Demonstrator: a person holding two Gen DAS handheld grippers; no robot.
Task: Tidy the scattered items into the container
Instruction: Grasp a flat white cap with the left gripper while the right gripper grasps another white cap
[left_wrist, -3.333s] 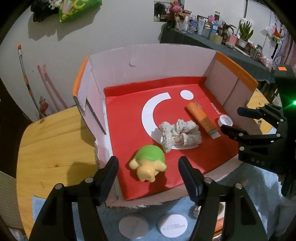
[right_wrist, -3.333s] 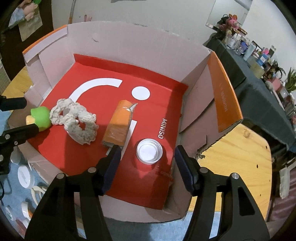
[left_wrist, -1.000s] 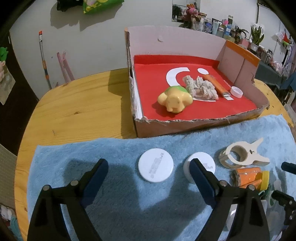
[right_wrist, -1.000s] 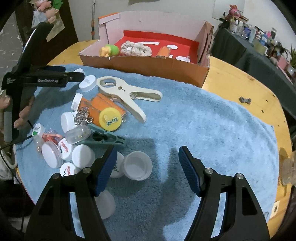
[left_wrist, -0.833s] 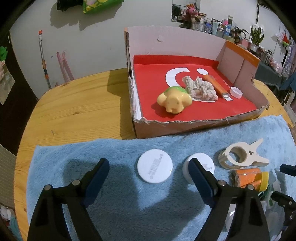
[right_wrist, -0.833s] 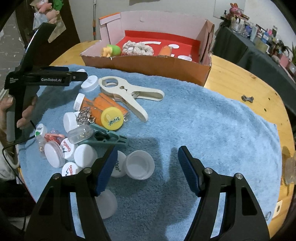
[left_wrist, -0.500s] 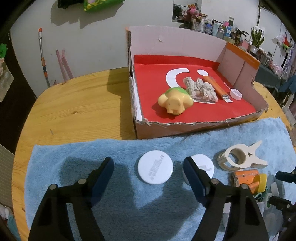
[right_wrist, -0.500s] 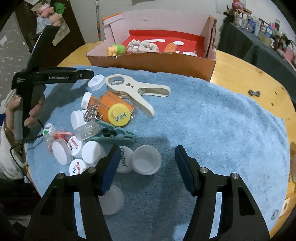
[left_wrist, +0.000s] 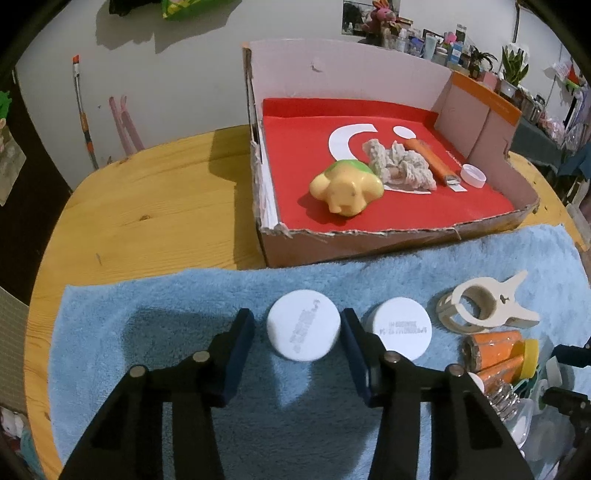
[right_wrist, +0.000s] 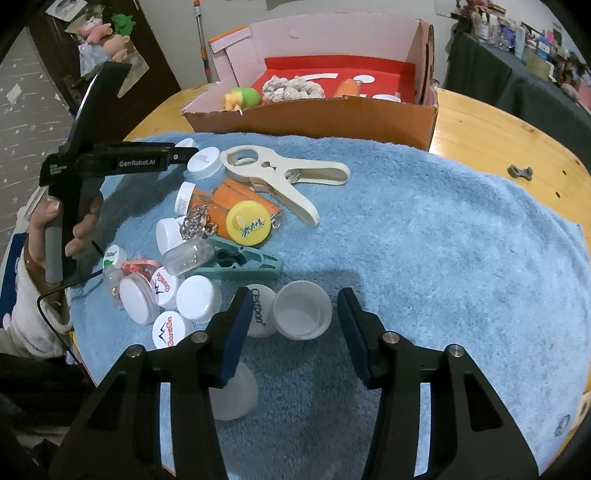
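Both grippers hang low over the blue towel (right_wrist: 424, 236), each lined up on a lid. The left gripper (left_wrist: 297, 332) has its jaws apart on either side of a white cap (left_wrist: 303, 334), not yet pinching it, seemingly to lift it next. The right gripper (right_wrist: 291, 317) is likewise spread around an upturned white cup-like lid (right_wrist: 302, 314), beside the heap of caps, clips and orange tubes. The cardboard box (left_wrist: 369, 247) sits at the towel's far edge, already holding a yellow-green toy (left_wrist: 345, 186), a knitted scrunchie (left_wrist: 397, 166), an orange tube and a lid. Beneath the towel is a round wooden table (left_wrist: 147, 206); beyond the box, a cluttered shelf.
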